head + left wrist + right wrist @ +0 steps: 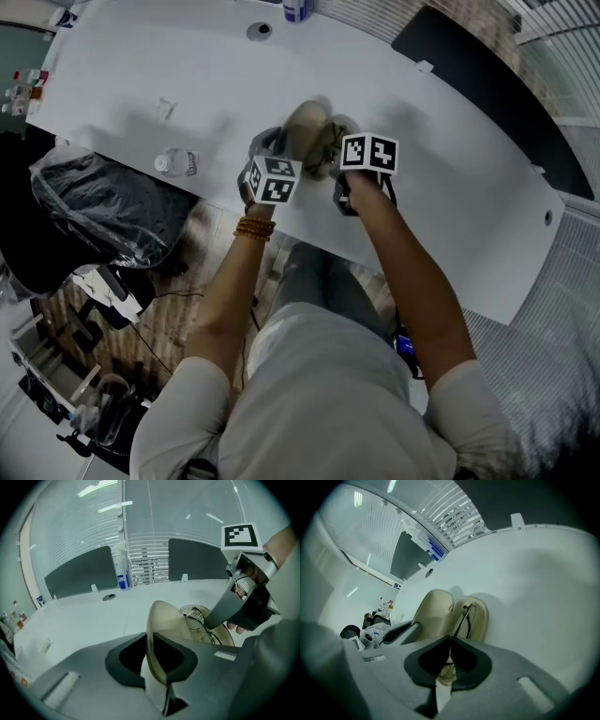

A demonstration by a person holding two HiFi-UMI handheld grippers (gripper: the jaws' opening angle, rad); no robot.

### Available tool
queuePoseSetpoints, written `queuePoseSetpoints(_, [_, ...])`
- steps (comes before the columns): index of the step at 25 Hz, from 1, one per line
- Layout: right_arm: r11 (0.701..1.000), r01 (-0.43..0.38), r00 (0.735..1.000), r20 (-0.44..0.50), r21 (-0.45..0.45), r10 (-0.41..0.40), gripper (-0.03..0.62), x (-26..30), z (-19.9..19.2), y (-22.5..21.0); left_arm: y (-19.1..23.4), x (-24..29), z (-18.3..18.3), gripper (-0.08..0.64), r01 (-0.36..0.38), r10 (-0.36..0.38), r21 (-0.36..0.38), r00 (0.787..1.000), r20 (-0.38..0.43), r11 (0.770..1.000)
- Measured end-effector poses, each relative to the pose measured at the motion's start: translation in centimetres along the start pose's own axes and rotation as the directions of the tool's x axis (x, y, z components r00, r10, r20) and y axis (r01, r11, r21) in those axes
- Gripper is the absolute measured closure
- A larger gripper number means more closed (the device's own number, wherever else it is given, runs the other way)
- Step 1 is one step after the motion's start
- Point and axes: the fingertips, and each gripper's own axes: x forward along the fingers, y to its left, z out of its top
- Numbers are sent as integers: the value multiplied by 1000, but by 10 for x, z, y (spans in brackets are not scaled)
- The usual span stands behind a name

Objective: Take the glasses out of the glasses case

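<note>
Overhead, marker cubes hide much of the open glasses case on the worktop. Left claw clamps its raised lid; right claw pinches the frame of the glasses lying in its base.

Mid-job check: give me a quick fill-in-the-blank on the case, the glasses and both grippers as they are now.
1. The glasses case lies ___ on the white table.
2. The left gripper is shut on the case's ___.
3. The right gripper is shut on the glasses, which lie ___ the case, not yet lifted out.

Missing words: open; lid; inside.
</note>
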Motion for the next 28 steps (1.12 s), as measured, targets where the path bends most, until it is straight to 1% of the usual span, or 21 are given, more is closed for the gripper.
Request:
queuePoseSetpoints(2, [1000,-17,1000,11,7,17,591,-1,4,1,1,1,3,511,5,-5,-3,1000,4,1000])
queuePoseSetpoints(5, [996,-82,996,42,41,80,592,0,5,8,6,-1,4,514,9,-9,6,1000,6,1000])
queuePoseSetpoints(8, [981,-165,985,72,106,158,592,-2,0,12,3,-3,2,514,17,-17,11,1000,6,1000])
queuePoseSetpoints(10, [970,-208,976,92,128,198,593,-4,-1,14,4,-4,2,514,17,-17,11,1000,8,1000])
queuePoseSetpoints(12, [963,-235,969,108,129,222,594,-7,0,16,4,-5,3,514,17,-17,12,1000,8,1000])
queuePoseSetpoints(14, [962,-237,968,116,132,223,593,-9,2,15,4,-5,2,514,19,-19,13,1000,6,1000])
queuePoseSetpoints(17, [971,-187,980,102,150,172,585,-9,2,6,2,-4,1,514,22,-22,12,1000,6,1000])
queuePoseSetpoints(19, [974,-160,986,80,159,149,504,-7,1,5,1,-4,2,514,26,-26,7,1000,11,1000])
queuePoseSetpoints(21, [982,-121,992,51,141,115,491,-3,1,6,0,-5,3,515,27,-27,-2,999,18,1000])
queuePoseSetpoints(24, [997,-11,1000,4,75,11,489,5,-2,5,-1,-5,5,517,32,-32,-22,999,32,999])
queuePoseSetpoints(26, [996,76,997,-9,49,-75,489,12,-5,2,-3,-6,5,515,44,-43,-27,998,39,999])
queuePoseSetpoints(27, [993,108,994,-4,50,-108,489,14,-5,2,-4,-7,5,517,48,-46,-29,998,40,998])
queuePoseSetpoints(28, [990,130,991,6,53,-130,504,16,-5,2,-6,-7,5,517,48,-46,-33,998,40,998])
